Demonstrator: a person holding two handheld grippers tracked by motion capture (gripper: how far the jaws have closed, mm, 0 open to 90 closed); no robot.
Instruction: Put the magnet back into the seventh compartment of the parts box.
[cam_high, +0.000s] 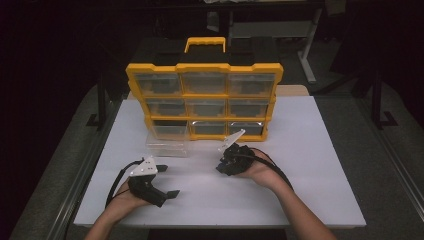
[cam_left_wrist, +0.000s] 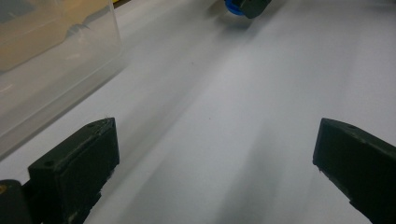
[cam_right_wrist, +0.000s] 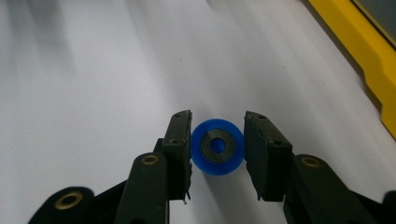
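A small blue wheel with a grey metal hub sits between the two black pads of my right gripper, which is shut on it just above the white tabletop. In the high view my right gripper is in front of the yellow drawer cabinet, pointing left and down. My left gripper rests near the table's front left, jaws wide apart and empty. In the left gripper view, my left gripper looks across bare table toward the blue wheel at the top edge.
A clear plastic drawer lies on the table in front of the cabinet's lower left slot, close to my left gripper; it appears again as the clear plastic drawer. The cabinet's yellow frame runs along the right. Black cables trail from both grippers.
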